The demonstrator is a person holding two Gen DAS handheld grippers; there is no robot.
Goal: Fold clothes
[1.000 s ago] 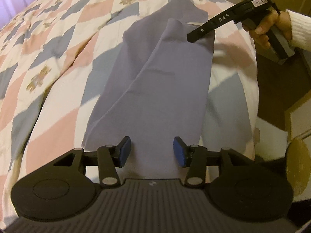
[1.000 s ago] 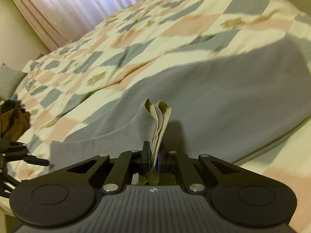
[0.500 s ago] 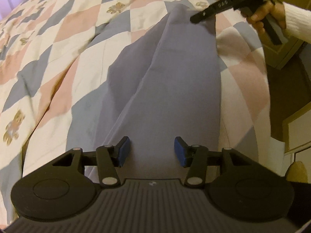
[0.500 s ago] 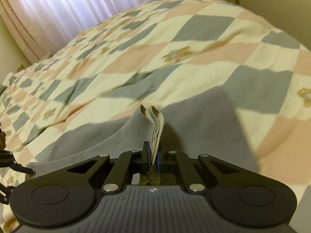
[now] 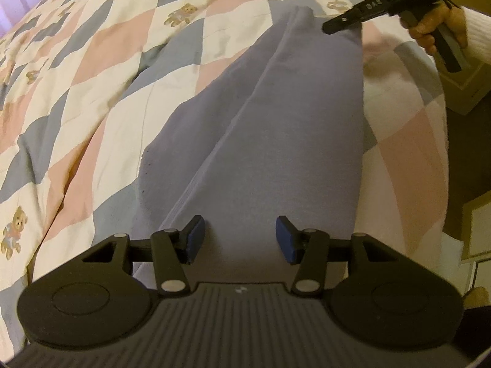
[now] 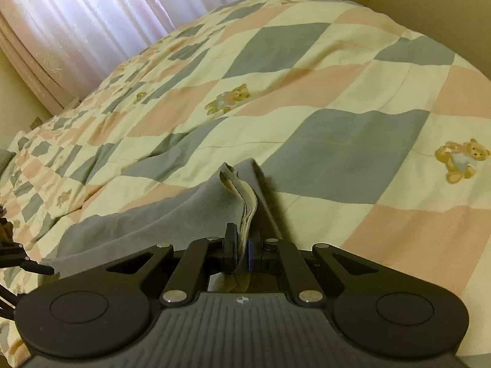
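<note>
A grey-blue garment (image 5: 291,128) lies stretched in a long strip on the checked quilt (image 5: 92,61). My left gripper (image 5: 236,239) is open just above its near end, blue pads (image 5: 195,239) apart, nothing between them. My right gripper (image 6: 241,248) is shut on the garment's far end; a bunched fold (image 6: 239,190) with a pale inner side stands up from the jaws. The right gripper also shows in the left wrist view (image 5: 334,26), at the top right, held by a hand in a white sleeve.
The quilt (image 6: 307,92) has pink, grey and cream diamonds with teddy bears. Curtains (image 6: 76,24) hang behind the bed. The bed's edge drops off at the right, with pale furniture (image 5: 472,92) and dark floor beyond.
My right gripper has pulled the garment's end farther away, drawing the cloth into a longer, straighter strip. The left gripper stays open over the near end.
</note>
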